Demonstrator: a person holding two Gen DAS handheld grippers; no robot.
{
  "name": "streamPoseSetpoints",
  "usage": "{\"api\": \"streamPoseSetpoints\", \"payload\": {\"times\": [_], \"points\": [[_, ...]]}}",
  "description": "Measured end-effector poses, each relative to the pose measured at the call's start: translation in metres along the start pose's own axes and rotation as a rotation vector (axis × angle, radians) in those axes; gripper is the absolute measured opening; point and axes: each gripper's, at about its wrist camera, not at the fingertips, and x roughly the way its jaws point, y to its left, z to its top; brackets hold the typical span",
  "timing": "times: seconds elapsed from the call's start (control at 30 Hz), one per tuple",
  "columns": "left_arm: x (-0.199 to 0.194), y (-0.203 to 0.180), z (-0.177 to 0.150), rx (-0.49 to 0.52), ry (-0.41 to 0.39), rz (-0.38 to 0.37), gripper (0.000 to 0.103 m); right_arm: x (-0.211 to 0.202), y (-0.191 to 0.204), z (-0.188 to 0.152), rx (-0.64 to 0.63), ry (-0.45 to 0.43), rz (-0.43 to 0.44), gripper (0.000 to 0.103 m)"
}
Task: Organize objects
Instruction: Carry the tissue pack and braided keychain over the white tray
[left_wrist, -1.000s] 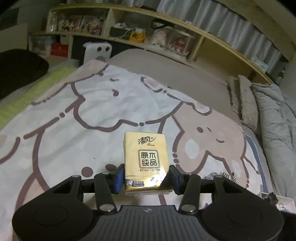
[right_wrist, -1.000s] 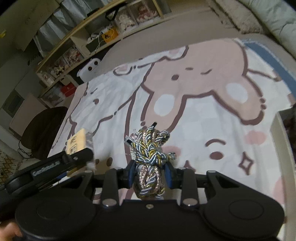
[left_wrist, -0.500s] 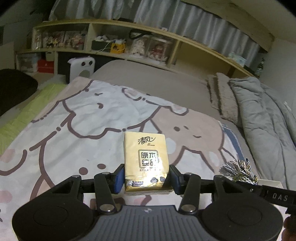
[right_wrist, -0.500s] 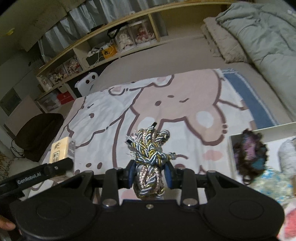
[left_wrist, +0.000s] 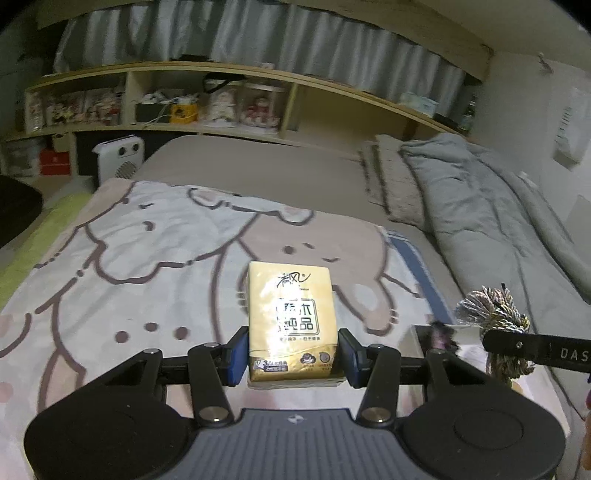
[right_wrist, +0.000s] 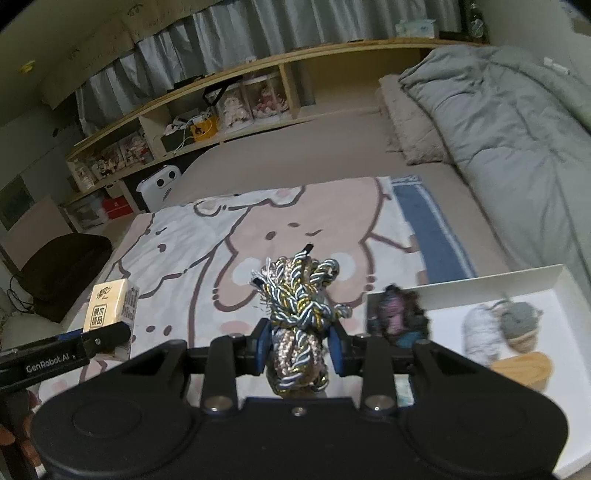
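1. the left gripper (left_wrist: 293, 360) is clamped on a yellow tissue pack (left_wrist: 291, 321), its blue pads pressing the pack's two sides near the bottom edge; the pack stands upright between them, printed face toward the camera.
2. the right gripper (right_wrist: 300, 345) is closed tight on a bundle of twisted cord (right_wrist: 297, 317) (blue, gold and silver strands), the pads squeezing the bundle's lower half while the looped top sticks up above them.
3. both loads hang in the air above a cartoon blanket (left_wrist: 147, 266) spread over the bed; neither touches the fabric.
4. in the right wrist view the tissue pack (right_wrist: 110, 308) shows at the left edge, held in the other gripper; in the left wrist view the cord bundle (left_wrist: 493, 314) shows at the right edge.
5. a white tray (right_wrist: 561, 291) lies on the bed to the right of the cord bundle, near the blanket's blue border. it holds a dark purple fuzzy item (right_wrist: 397, 317), two pale grey round things (right_wrist: 484, 332) too blurred to name, and a wooden piece (right_wrist: 524, 369).
6. a grey duvet (right_wrist: 517, 129) is heaped at the far right, and a wooden shelf (left_wrist: 258, 77) runs along the wall behind the bed.
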Motion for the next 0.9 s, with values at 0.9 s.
{"api": "streamPoseSetpoints", "payload": {"times": [0.9], "points": [[0.019, -0.201, -0.049, 0.167, 0.06, -0.242, 0.05, -0.082, -0.183, -0.036, 0.086, -0.035, -0.197, 0.034]]}}
